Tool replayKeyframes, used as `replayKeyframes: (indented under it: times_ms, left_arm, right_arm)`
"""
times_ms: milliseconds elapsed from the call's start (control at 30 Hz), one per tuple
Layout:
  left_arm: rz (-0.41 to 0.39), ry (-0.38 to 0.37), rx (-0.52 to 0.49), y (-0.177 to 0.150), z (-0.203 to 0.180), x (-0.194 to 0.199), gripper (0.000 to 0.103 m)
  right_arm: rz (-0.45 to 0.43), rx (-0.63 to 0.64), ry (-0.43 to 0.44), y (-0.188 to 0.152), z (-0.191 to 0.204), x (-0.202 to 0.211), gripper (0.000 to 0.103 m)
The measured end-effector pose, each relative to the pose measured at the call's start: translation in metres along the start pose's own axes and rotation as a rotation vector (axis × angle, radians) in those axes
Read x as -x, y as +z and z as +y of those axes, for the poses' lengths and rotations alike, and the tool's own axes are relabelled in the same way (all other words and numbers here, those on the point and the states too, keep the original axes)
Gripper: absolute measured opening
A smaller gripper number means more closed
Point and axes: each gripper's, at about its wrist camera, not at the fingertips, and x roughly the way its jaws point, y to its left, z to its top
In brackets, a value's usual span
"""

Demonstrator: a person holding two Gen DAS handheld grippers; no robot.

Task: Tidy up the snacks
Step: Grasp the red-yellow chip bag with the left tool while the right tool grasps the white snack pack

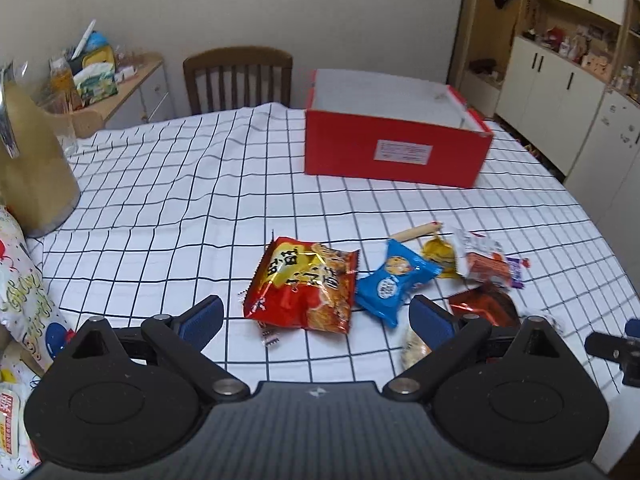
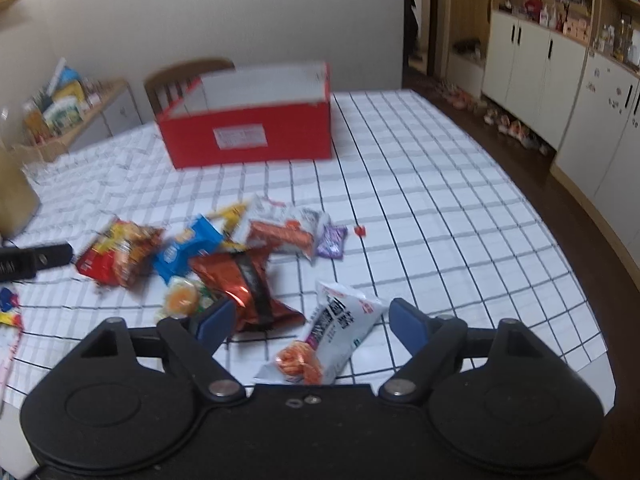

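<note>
**Snacks loose on the checked cloth, both grippers wide and holding nothing**

In front of the red box [image 1: 396, 146], which sits open-topped at the far side of the checked tablecloth [image 1: 160, 200], the snacks lie in a loose heap. Nearest my left gripper [image 1: 316, 316] is the red-and-gold chip bag [image 1: 304, 284], flat on the cloth, well short of the red box. Just beside it, on its right, lies the blue cookie packet [image 1: 394, 280], and beyond that a yellow packet [image 1: 438, 254] and a white-and-orange packet [image 1: 482, 260] overlap. My left fingers [image 1: 202, 316] stand spread apart, gripping nothing.

My right gripper [image 2: 312, 318] is likewise spread wide and empty. Between its blue pads lies a white pouch [image 2: 340, 328] with orange pieces showing at its near end, closest to me and farthest from the red box [image 2: 248, 128]. To its left a shiny copper-brown bag [image 2: 244, 284] rests, with a purple packet [image 2: 332, 242] nearer the box. This view is blurred.
</note>
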Motion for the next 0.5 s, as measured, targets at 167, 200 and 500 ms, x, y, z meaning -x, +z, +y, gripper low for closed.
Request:
replayKeyframes:
  times_ms: [167, 200, 500]
  left_arm:
    - [0.051, 0.047, -0.026, 0.014, 0.004, -0.036, 0.1]
    - [0.062, 0.055, -0.035, 0.018, 0.004, -0.043, 0.1]
    - [0.208, 0.079, -0.13, 0.036, -0.007, -0.108, 0.1]
  right_arm:
    - [0.133, -0.081, 0.005, 0.007, -0.009, -0.041, 0.072]
    - [0.149, -0.084, 0.007, 0.009, -0.008, -0.047, 0.071]
    - [0.305, -0.098, 0.002, 0.011, -0.006, -0.089, 0.062]
